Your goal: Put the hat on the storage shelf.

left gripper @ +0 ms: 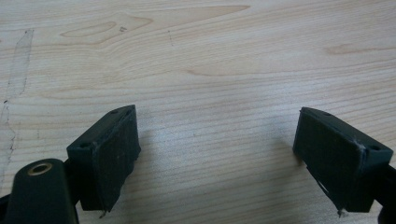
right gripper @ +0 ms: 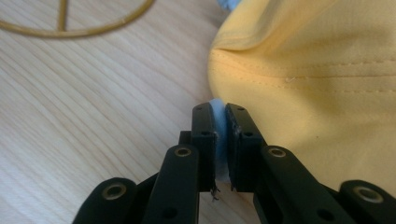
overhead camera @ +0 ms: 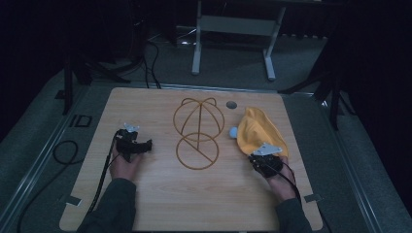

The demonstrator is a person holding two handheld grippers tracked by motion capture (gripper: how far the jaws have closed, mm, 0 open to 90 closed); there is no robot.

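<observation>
A yellow cap [overhead camera: 260, 131] lies at the right of the wooden table [overhead camera: 160, 204], with a light blue bit [overhead camera: 233, 132] showing at its left edge. My right gripper [overhead camera: 254, 157] sits at the cap's near edge. In the right gripper view the right gripper [right gripper: 219, 112] is shut on a thin light blue edge [right gripper: 219, 140] of the yellow cap [right gripper: 317, 70]. At the table's left, my left gripper [overhead camera: 145, 144] rests low. In the left gripper view the left gripper [left gripper: 215, 112] stands open over bare wood with nothing between its fingers.
A golden outline of a cap shape [overhead camera: 198, 133] is drawn at the table's middle, and part of the outline [right gripper: 70, 30] curves beside the cap. A small grey disc [overhead camera: 231, 104] sits near the far edge. Cables [overhead camera: 65, 153] lie on the floor at left.
</observation>
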